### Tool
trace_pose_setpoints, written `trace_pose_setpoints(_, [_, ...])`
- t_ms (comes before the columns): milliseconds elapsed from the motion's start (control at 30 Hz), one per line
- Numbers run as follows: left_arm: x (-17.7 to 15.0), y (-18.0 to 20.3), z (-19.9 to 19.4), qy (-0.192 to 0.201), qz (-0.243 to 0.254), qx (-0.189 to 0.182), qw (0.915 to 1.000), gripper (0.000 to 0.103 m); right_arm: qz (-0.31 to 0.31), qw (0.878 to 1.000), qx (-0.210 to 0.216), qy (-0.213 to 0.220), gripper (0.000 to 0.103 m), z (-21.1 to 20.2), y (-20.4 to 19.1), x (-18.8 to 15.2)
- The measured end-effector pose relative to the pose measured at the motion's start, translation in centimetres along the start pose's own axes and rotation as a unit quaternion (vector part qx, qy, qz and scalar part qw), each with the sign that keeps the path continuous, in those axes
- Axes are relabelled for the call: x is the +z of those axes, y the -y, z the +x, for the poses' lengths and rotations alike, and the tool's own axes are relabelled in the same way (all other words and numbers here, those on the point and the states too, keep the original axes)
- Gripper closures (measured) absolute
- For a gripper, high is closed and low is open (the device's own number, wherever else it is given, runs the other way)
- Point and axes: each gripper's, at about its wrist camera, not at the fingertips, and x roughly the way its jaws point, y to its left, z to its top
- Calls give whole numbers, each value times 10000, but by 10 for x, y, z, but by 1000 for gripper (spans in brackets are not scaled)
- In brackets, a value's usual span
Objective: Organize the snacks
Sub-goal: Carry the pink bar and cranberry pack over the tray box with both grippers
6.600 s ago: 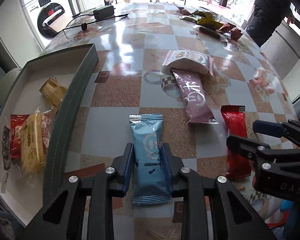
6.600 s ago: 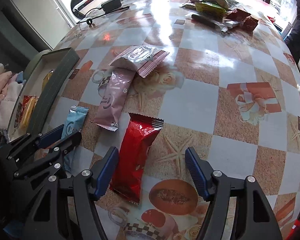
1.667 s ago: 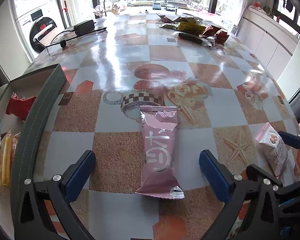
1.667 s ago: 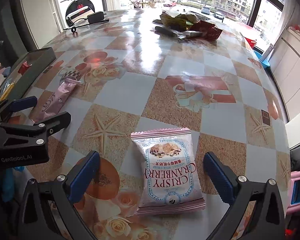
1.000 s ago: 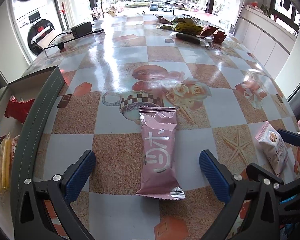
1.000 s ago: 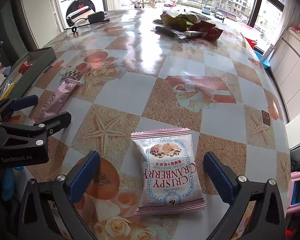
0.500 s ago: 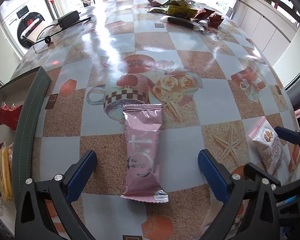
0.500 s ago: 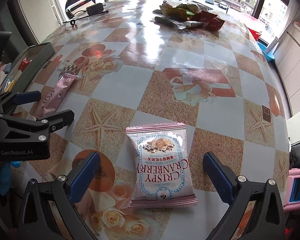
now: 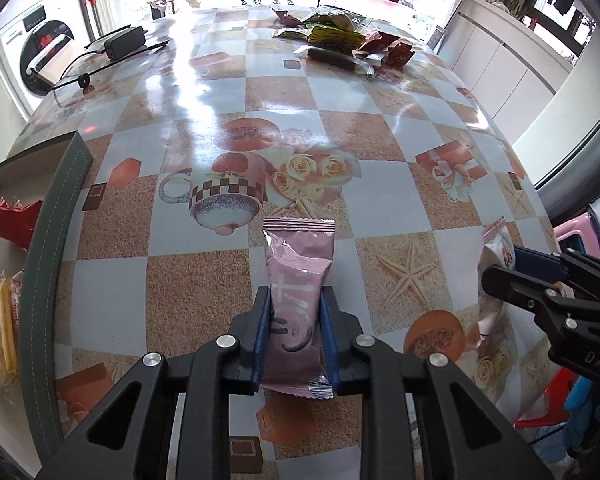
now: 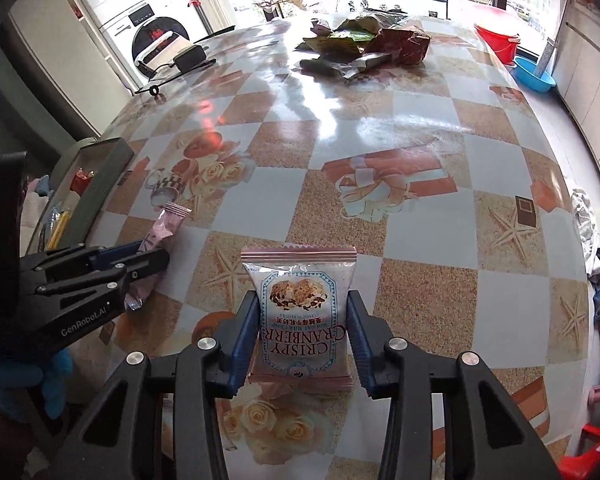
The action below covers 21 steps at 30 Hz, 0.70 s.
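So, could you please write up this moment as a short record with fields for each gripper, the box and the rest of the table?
left gripper: jaws just closed, shut on the pink snack bar
right gripper: jaws just closed, shut on the cranberry crisp packet
box: open, at the table's left edge, holding red and yellow snacks
table: pile of wrappers at far end, black adapter far left

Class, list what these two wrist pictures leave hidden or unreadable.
- Box contents, left wrist view: cut off by the picture's edge and the box wall.
- Cranberry packet, left wrist view: mostly behind the right gripper.
- Far wrapper pile, right wrist view: too small to read.
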Motion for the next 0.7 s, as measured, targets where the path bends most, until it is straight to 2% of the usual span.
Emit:
trace_pose_setpoints(167, [-2, -5, -27, 277, 11, -91, 9996, 77, -38, 9998, 176, 67, 59, -5, -13, 9])
trace_pose_setpoints(367, [0, -25, -72, 822, -116, -130, 9965, 77, -262, 9989, 336, 196, 59, -10, -39, 22])
trace_pose_setpoints(567, [-6, -64, -115, 1338, -474, -68, 9899, 77, -672, 9957, 566, 304, 59, -17, -86, 41])
trace_pose_setpoints(700, [-14, -99, -131, 1516, -802, 86, 9851, 77, -979, 9916, 773, 343, 59, -16, -127, 53])
